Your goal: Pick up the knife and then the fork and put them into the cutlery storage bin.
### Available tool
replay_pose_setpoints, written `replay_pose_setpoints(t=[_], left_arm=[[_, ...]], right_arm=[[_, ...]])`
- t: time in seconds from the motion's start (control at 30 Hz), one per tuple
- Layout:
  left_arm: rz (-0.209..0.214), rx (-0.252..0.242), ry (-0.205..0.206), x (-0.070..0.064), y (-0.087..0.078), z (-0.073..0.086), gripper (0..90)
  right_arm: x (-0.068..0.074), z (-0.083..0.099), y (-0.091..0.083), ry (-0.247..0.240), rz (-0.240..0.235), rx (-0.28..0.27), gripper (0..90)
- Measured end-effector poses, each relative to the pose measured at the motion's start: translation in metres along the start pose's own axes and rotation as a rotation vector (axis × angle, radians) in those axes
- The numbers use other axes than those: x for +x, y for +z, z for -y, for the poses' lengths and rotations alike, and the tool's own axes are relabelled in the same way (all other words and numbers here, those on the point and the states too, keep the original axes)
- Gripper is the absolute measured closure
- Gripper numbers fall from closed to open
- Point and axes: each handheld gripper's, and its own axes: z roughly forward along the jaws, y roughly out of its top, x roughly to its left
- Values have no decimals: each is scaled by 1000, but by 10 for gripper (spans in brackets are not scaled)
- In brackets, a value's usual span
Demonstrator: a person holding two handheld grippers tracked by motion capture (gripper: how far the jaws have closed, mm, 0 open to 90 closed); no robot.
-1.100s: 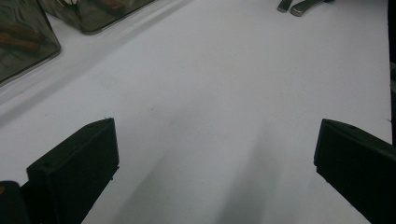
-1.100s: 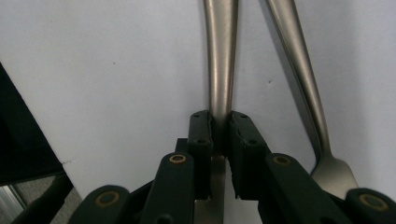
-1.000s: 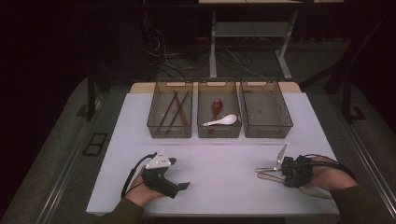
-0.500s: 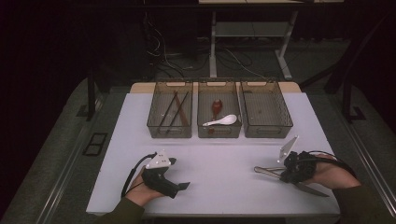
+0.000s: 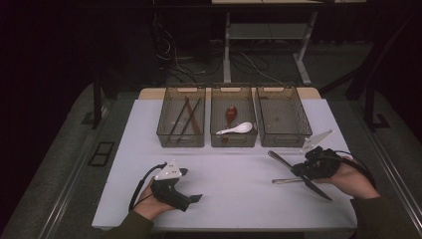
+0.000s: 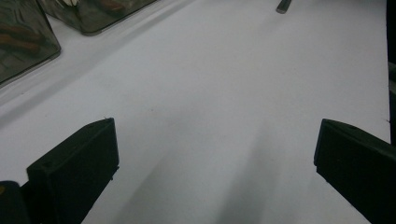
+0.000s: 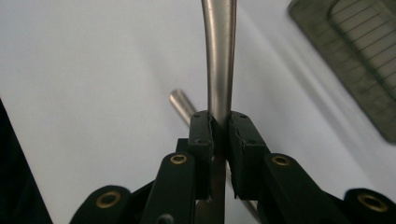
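With chopsticks (image 5: 185, 117) and spoons (image 5: 235, 129) already binned, the right gripper (image 7: 219, 135) has its fingers clamped on one metal utensil (image 7: 219, 56), a second utensil (image 5: 284, 180) lies on the desk (image 5: 234, 199), the far-right bin (image 5: 282, 115) looks empty, and the left gripper (image 6: 215, 154) rests with fingers wide.

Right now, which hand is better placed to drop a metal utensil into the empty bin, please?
Right. The right gripper is shut on a metal utensil, near the empty bin; the left gripper is open, holding nothing.

Smooth, shiny metal utensil handle (image 7: 219, 56); matt white table (image 5: 234, 174); matt black plastic gripper (image 7: 219, 135); translucent smoky plastic bins (image 5: 283, 117).
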Motion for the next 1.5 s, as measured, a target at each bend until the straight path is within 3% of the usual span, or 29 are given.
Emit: replay_pose_setpoints(t=[0.23,0.53,1.23,1.5], left_arm=[[0,-5,-2,0,-1,0,0],[0,-7,-2,0,-1,0,0],[2,-8,-10,1,-1,1,0],[4,-12,-7,2,-2,1,0]], right_arm=[[-9,-3,-13,69,41,-132,799],[-19,-7,-25,136,49,-264,798],[-43,-12,-27,240,52,-517,798],[-51,-21,-31,255,81,-569,797]])
